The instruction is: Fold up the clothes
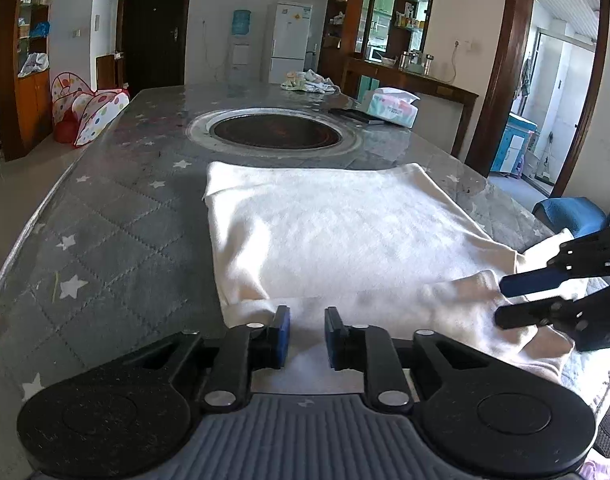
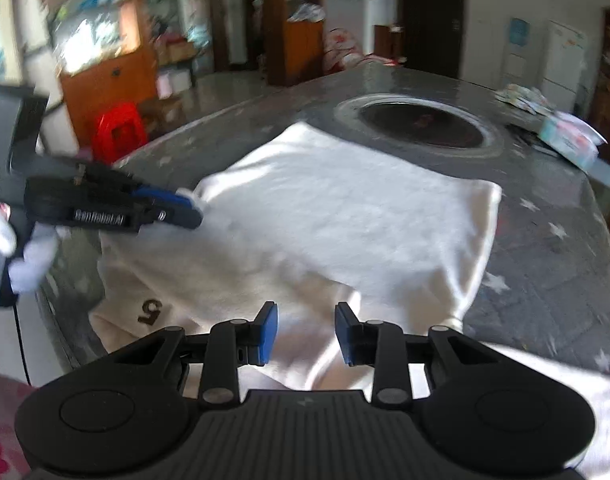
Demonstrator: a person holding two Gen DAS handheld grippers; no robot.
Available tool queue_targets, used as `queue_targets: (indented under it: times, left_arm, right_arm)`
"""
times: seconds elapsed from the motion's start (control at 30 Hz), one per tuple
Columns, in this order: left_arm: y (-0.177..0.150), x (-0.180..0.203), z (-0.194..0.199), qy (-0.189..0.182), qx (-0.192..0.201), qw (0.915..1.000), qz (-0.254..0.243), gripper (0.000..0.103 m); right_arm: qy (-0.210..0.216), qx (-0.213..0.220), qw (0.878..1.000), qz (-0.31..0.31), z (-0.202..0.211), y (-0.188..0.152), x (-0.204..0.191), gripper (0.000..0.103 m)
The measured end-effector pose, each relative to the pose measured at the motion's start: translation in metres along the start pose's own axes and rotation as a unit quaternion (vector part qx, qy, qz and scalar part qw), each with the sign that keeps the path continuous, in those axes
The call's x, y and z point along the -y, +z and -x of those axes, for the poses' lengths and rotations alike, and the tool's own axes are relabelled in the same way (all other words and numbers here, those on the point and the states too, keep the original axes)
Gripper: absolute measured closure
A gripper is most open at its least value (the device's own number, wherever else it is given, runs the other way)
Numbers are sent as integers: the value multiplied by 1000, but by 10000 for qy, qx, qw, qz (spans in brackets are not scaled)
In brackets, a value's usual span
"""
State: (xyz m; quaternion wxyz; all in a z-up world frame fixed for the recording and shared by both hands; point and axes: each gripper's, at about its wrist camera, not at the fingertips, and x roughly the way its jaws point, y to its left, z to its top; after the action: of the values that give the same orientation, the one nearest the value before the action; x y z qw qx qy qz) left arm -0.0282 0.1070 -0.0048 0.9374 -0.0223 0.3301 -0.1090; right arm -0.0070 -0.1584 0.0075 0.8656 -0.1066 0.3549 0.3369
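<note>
One white garment (image 1: 345, 232) lies on the near part of the tabletop (image 1: 117, 216), already doubled into a rough square, with its near edge bunched and trailing over the tabletop's rim toward the person. A printed "5" (image 2: 151, 311) shows on the loose flap at that near edge.

Both pairs of tongs sit low over this bunched edge. The left tongs (image 1: 307, 336) stand parted with cloth under the gap, and the blue pads (image 1: 283, 334) do not press on it, so I read them as released. The right tongs (image 2: 307, 334) are likewise parted above a ridge of fabric, grasping nothing that I can see.

The trouble I would expect comes from that untidy near edge. If either pair closes on only the top layer, the lift will peel the fold apart instead of carrying it over. If the two pairs pinch at uneven depths, the next fold will go down skewed. The hanging part could also drag the whole bundle off the rim once it is tugged.

Farther out, a round sunken burner (image 1: 275, 132) sits just beyond the garment's far edge, and a tissue pack (image 1: 393, 106) lies well apart from it.
</note>
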Motion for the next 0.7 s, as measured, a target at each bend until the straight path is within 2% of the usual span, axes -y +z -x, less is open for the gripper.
queue_targets:
  times: [0.1, 0.2, 0.33, 0.47, 0.6, 0.7]
  left_arm:
    - [3, 7, 3, -50, 61, 9999, -65, 74]
    - [7, 14, 6, -144, 92, 9998, -106, 73]
    - [12, 27, 9, -266, 163, 9993, -225, 66]
    - [13, 37, 8, -338, 148, 9989, -287, 64]
    - [12, 41, 9, -355, 115, 9988, -302, 64]
    - [12, 42, 10, -325, 103, 9989, -323, 61]
  right_arm:
    - [-462, 78, 9977, -498, 16, -13, 22, 72]
    - [-1044, 87, 9895, -996, 31, -31, 48, 72]
    - [-1832, 56, 9690, -1657, 50, -55, 89, 72]
    - [-2617, 140, 9434, -2035, 71, -74, 125, 71]
    - [-3060, 163, 9194, -2466, 82, -91, 155, 68]
    - [-3066, 230, 9091, -2810, 86, -103, 173, 65]
